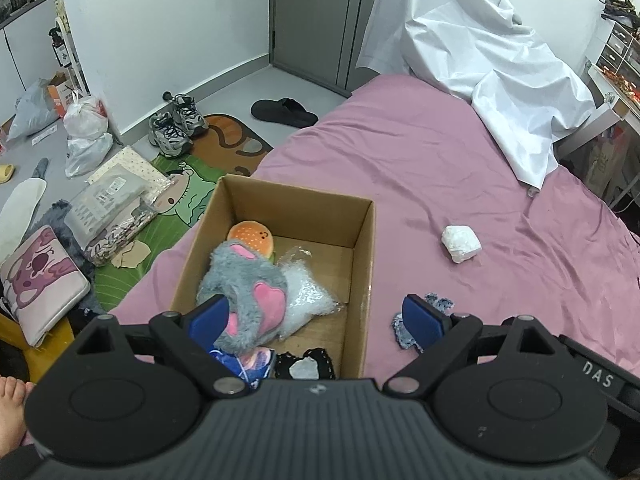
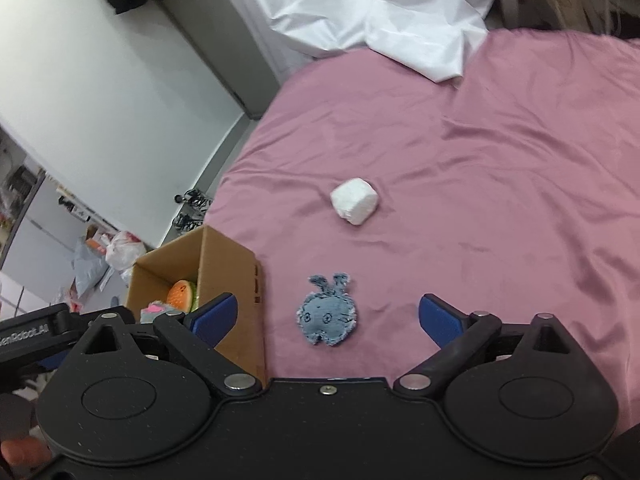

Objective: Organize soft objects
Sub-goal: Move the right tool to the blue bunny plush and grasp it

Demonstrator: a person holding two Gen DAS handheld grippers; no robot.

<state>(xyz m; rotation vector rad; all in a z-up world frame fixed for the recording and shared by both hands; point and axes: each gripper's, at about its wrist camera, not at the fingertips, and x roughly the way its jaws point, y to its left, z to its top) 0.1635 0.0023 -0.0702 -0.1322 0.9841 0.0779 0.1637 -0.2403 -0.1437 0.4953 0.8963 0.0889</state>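
Denim rabbit lies between the open right claw tips.

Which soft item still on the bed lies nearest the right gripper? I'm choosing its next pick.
The blue denim bunny patch, lying flat between the open right gripper's fingers; the white bundle lies farther up the bed.

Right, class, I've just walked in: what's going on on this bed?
A person with a claw in each hand is sorting soft toys into a cardboard box on the pink bed. The left claw is open over the box, beside a grey plush and burger toy inside. The right claw is open around a denim bunny. A white bundle lies beyond it.
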